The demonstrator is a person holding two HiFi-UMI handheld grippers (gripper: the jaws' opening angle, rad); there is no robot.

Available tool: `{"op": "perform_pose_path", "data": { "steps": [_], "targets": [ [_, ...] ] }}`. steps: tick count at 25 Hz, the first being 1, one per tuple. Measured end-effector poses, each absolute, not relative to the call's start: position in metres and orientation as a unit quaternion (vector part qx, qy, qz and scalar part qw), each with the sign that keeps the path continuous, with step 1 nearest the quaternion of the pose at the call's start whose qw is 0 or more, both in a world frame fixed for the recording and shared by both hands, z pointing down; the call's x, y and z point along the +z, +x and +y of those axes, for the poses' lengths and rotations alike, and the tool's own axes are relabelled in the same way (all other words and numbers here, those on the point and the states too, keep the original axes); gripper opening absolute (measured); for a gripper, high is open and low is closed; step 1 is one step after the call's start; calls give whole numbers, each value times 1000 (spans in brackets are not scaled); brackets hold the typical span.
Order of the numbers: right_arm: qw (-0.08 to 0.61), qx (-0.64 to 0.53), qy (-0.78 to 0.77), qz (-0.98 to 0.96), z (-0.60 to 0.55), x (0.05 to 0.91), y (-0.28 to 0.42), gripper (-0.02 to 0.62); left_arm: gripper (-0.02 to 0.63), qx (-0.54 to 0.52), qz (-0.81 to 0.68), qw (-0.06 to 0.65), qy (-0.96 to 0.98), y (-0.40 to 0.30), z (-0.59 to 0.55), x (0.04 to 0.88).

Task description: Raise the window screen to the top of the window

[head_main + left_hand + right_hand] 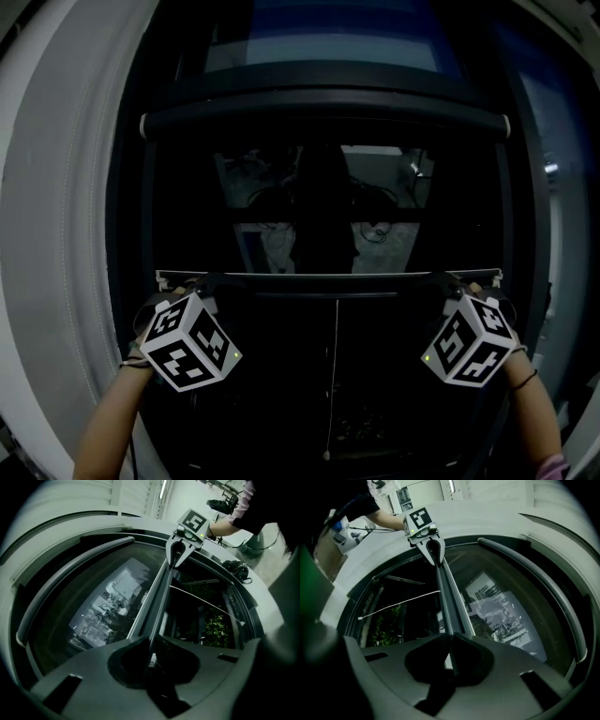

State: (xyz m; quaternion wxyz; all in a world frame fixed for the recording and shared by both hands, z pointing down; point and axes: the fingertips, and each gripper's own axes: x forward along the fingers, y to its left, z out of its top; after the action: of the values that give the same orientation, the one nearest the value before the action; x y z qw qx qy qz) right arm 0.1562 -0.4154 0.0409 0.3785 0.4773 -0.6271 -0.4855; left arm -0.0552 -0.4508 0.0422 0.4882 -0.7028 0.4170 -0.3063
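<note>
The window screen's bottom bar [328,276] lies level about halfway up the dark window. Its mesh [319,216] stretches from the bar up to the roller housing [323,105] at the top. My left gripper [204,283] is shut on the bar's left end, and my right gripper [448,283] is shut on its right end. In the left gripper view the bar [157,602] runs from my left gripper [151,644] away to the right gripper [180,550], with mesh [127,609] beside it. The right gripper view mirrors this: the bar [449,597] leaves my right gripper [451,641] toward the left gripper [430,543].
A thin white pull cord [335,375] hangs from the bar's middle down to the sill; it also shows as the cord [398,604]. The rounded pale window surround [66,234] borders the opening on both sides. Green plants [215,623] show below the bar.
</note>
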Motion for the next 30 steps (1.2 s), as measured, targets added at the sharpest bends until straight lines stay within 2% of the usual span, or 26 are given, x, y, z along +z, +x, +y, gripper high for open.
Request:
{"op": "perform_pose_path", "data": {
  "steps": [19, 30],
  "targets": [
    [324, -534, 530, -573, -413, -139, 154, 34, 49, -280, 496, 527, -630, -56, -450, -141],
    [265, -525, 560, -583, -410, -212, 153, 49, 57, -276, 540, 512, -609, -60, -448, -213]
  ]
}}
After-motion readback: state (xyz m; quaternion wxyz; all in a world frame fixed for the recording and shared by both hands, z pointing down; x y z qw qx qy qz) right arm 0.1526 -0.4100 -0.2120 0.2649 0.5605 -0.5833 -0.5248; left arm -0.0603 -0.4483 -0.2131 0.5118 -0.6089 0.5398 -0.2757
